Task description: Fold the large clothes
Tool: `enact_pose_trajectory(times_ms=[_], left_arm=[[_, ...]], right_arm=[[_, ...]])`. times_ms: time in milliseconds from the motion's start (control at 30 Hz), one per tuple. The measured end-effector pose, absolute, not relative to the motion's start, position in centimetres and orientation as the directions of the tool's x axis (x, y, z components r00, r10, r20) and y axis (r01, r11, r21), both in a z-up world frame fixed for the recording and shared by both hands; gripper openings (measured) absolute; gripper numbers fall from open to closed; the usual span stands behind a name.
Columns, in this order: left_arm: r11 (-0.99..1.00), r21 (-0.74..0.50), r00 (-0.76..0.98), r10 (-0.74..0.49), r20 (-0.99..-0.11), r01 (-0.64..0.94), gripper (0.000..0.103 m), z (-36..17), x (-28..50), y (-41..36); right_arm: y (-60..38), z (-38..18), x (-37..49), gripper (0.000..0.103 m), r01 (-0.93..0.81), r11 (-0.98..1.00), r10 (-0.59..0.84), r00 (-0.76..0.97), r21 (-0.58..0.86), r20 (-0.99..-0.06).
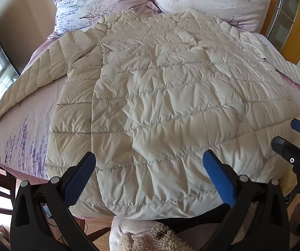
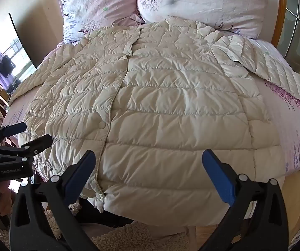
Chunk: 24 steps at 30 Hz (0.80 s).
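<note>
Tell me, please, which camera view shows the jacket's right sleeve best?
The right wrist view: the right sleeve lies in full along the bed's right side. In the left wrist view it sits squeezed against the frame's edge, only partly visible.

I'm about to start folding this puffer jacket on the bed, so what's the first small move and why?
Probably bring the left gripper to the left sleeve and fold it across the body. The cream jacket lies flat and buttoned on the bed, both sleeves spread outward, and both grippers, the right gripper included, hang open near the hem holding nothing.
</note>
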<state>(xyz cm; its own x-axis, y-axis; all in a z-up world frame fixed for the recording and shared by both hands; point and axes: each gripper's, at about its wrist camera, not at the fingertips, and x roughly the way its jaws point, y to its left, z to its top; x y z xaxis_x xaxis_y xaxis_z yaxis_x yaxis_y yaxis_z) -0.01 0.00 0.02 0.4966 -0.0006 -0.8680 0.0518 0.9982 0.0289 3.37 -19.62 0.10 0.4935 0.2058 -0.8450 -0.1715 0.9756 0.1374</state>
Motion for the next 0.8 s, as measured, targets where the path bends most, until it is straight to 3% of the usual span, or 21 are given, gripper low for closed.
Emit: enact_pose_trajectory(times_ms=[800], left_arm=[[0.998, 0.032, 0.495, 0.002, -0.869, 0.052, 0.102, 0.01, 0.0, -0.01]], right_arm=[[-19.72, -0.09, 3.43, 0.101, -0.169, 0.976, 0.207, 0.491, 0.14, -0.846]])
